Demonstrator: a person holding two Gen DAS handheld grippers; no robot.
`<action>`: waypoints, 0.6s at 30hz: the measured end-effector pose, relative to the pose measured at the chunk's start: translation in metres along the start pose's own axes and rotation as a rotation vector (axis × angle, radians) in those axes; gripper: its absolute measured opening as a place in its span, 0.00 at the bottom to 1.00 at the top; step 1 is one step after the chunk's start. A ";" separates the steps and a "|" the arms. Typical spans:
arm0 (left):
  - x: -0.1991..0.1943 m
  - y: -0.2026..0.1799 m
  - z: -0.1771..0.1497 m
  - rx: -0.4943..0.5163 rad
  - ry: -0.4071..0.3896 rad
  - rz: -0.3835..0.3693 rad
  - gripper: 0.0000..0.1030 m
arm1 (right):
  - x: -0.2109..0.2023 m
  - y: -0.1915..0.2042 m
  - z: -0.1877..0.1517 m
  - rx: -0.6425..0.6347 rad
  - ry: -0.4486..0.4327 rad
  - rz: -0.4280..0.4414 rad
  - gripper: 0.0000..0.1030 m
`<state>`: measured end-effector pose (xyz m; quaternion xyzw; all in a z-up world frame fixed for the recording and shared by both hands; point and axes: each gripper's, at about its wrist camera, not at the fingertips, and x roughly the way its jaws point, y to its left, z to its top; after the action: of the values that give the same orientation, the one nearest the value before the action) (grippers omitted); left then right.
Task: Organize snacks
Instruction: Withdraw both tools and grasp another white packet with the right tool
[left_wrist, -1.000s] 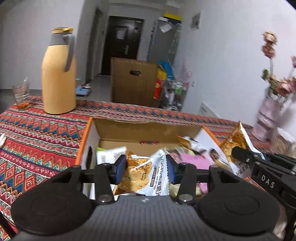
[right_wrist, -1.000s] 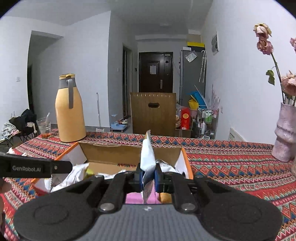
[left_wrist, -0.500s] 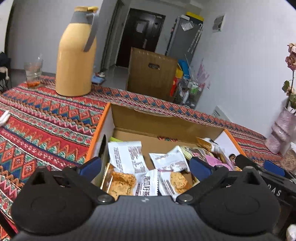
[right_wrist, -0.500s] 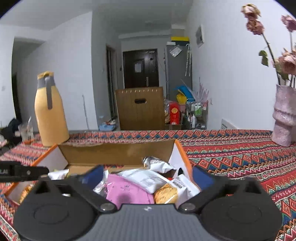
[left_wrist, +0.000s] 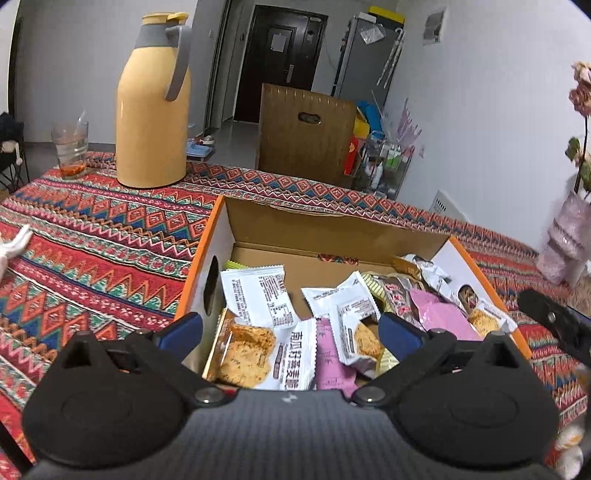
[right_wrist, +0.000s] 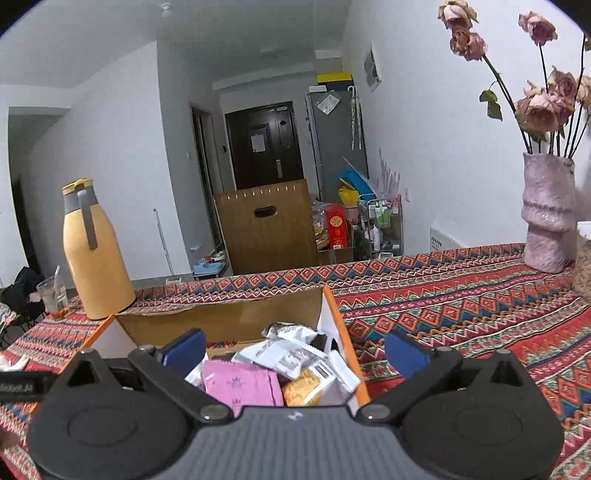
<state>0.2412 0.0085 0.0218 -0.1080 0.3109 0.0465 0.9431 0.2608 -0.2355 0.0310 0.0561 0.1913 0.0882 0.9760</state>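
Room: white walls, dark door at the far end; bench (left_wrist: 110, 229) covered with a red patterned cloth. On the bench, left to right: a glass (left_wrist: 70, 149), a yellow thermos jug (left_wrist: 153, 107), an open cardboard box (left_wrist: 332, 229), a pink vase (right_wrist: 546, 218) of dried roses at far right.

Left hand-held gripper (left_wrist: 290, 332) pointed downward over the box's near-left part, jaws wide apart, nothing between the pads. Right hand-held gripper (right_wrist: 293, 349) was tilted less steeply, over the box's near-right corner, jaws likewise spread wide and empty; its right finger sat outside the box's orange edge, over the cloth.

Box contents: snacks (left_wrist: 280, 295) in a loose heap. Left side held white wrappers and a clear pack showing a golden crisp cake (left_wrist: 243, 350); middle and right held pink packets (left_wrist: 441, 317) and small gold- and silver-wrapped pieces. All visible snacks lay inside the box walls.
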 end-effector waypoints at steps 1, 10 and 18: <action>-0.005 -0.002 0.000 0.008 0.003 0.000 1.00 | -0.006 -0.001 -0.003 -0.014 0.008 -0.001 1.00; -0.034 -0.009 -0.012 0.074 0.032 -0.038 1.00 | -0.033 -0.009 -0.059 -0.120 0.241 0.015 1.00; -0.036 -0.011 -0.041 0.123 0.124 -0.040 1.00 | -0.030 0.001 -0.089 -0.173 0.333 0.049 0.98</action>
<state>0.1905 -0.0121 0.0135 -0.0587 0.3688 0.0014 0.9277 0.1991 -0.2340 -0.0398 -0.0389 0.3405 0.1362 0.9295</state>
